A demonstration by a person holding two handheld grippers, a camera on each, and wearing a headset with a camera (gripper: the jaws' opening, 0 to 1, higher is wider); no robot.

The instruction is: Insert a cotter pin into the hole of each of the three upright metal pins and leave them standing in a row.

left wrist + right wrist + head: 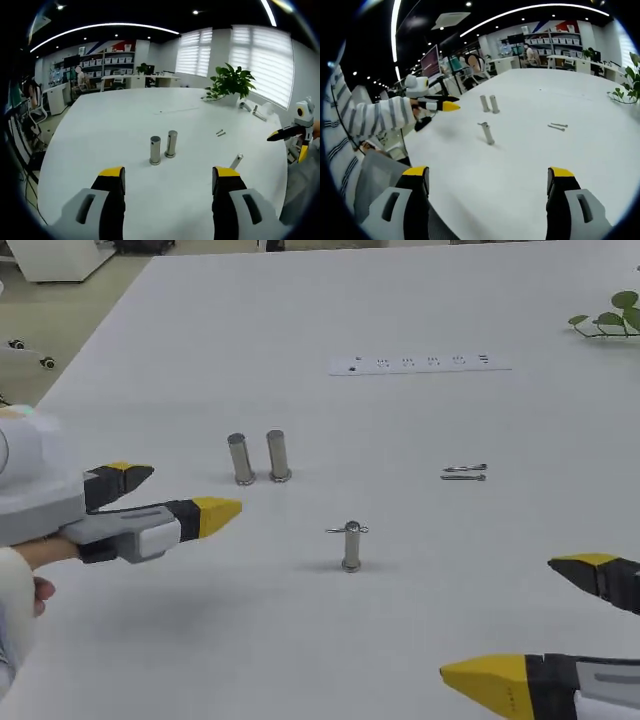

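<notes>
One upright steel pin [350,545] seemingly cottered, two bare; yellow-tipped left gripper [190,490], right gripper [500,618] released; next: grasp loose wire cotter pin [464,476].

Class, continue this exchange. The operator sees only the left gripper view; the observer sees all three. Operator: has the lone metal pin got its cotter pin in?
Observer: Yes. The head view shows a cotter pin through the lone metal pin.
Operator: And the specks beyond it?
Observer: Two loose cotter pins, lying side by side.
Operator: Is the right gripper carrying one?
Observer: No. Its own view shows the right gripper open and empty.
</notes>
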